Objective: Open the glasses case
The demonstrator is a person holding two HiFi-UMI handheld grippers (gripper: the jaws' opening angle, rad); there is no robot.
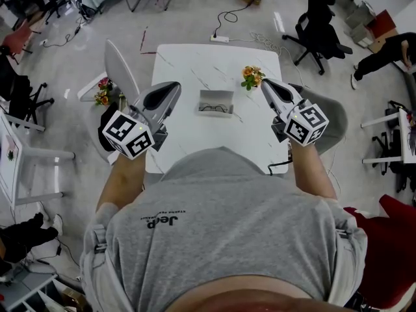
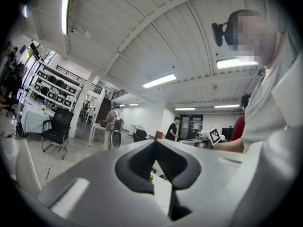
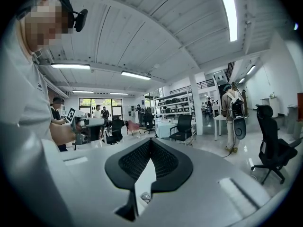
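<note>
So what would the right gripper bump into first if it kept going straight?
Probably the flowers just ahead of the right gripper; its height is unclear, so it might pass over them.

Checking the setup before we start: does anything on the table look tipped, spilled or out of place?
Nothing stands out. The glasses case lies square in the middle of the table, the flowers sit near its far right corner, and nothing is spilled.

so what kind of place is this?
Probably an open-plan lab or office workspace: black wheeled office chairs, white shelving racks of boxes, and long ceiling strip lights.
</note>
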